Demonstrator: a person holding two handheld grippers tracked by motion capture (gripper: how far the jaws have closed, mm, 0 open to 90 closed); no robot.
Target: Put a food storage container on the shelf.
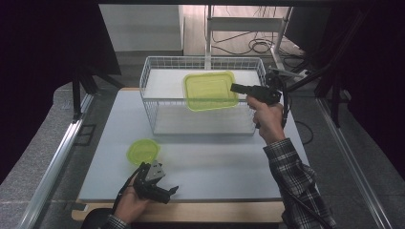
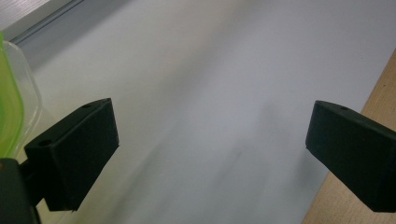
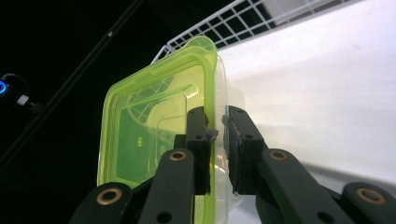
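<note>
The square green-lidded container (image 1: 211, 90) hangs tilted over the white wire basket (image 1: 157, 102), its lid facing up toward the high camera. My right gripper (image 1: 241, 88) has its fingers (image 3: 200, 140) closed on the container's rim, lid on one side and clear wall on the other (no label or writing readable on it). My left gripper (image 1: 165, 191) hovers low over the white surface (image 1: 215, 162), fingers (image 2: 74, 149) spread wide and empty, near the small round green-lidded container (image 1: 143, 150).
</note>
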